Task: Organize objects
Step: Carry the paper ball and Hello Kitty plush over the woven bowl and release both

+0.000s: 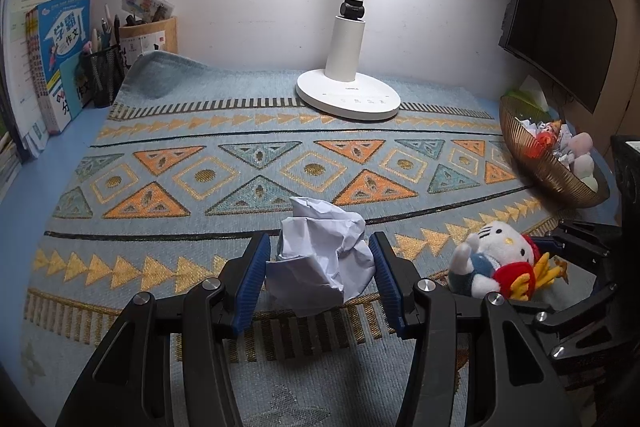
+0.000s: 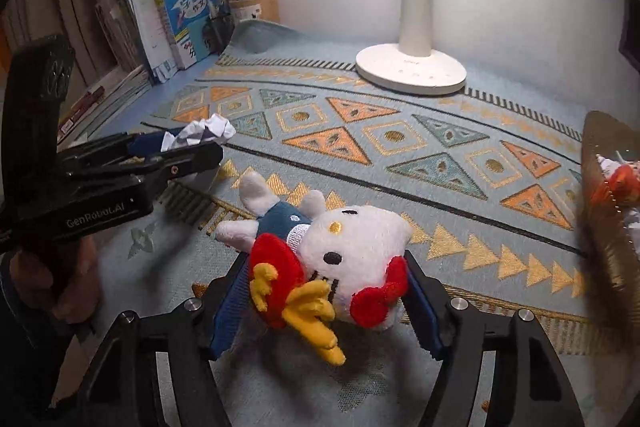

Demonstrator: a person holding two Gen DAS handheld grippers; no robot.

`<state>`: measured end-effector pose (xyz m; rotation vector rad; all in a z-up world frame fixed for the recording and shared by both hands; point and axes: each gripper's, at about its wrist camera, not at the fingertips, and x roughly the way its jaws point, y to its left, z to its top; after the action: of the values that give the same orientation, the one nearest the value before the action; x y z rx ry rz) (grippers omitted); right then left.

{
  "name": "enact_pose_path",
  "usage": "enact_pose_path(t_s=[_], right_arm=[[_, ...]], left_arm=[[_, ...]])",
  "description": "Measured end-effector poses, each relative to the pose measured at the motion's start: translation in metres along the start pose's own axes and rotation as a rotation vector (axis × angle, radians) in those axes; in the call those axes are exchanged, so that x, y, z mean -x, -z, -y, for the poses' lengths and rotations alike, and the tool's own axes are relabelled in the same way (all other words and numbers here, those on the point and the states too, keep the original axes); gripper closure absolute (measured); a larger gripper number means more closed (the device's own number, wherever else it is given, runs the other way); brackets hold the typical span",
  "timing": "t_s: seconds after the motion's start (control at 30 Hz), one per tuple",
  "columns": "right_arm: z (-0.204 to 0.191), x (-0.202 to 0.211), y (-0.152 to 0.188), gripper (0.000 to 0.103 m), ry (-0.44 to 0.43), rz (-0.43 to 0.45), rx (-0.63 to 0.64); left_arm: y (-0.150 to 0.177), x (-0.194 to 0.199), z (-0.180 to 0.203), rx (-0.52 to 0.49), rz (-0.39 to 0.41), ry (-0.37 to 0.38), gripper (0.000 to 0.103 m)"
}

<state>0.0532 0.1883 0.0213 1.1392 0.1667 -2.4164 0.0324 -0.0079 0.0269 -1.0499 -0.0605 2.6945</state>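
"GenRobot.AI" is printed in pale letters on the black body of the left gripper [image 2: 182, 143], as seen from the right wrist view. Large white Chinese characters, 学霸 above 作文, are shown on the cover of a blue book [image 1: 66, 39] stood among others at the desk's back left. Small marks on the white lamp base [image 1: 348, 95] cannot be read.

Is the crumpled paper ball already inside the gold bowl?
No, the crumpled paper ball sits between the fingers of the left gripper over the patterned mat, well apart from the gold bowl.
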Motion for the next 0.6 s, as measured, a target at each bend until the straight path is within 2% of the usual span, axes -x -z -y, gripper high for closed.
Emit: enact_pose_path(t_s=[0.17, 0.3, 0.4, 0.6], right_arm=[[0.013, 0.034, -0.003, 0.034, 0.077, 0.046, -0.038], [0.034, 0.072, -0.010, 0.034, 0.117, 0.108, -0.089], [0.061, 0.109, -0.016, 0.034, 0.091, 0.175, -0.159], [0.122, 0.182, -0.014, 0.034, 0.197, 0.313, -0.278]], left_arm=[[-0.004, 0.011, 0.015, -0.039, 0.030, 0.015, 0.055], [-0.019, 0.022, 0.042, -0.071, 0.060, 0.023, 0.055], [-0.033, 0.031, 0.070, -0.115, 0.092, 0.052, 0.055], [-0.056, 0.043, 0.135, -0.208, 0.150, 0.142, 0.055]])
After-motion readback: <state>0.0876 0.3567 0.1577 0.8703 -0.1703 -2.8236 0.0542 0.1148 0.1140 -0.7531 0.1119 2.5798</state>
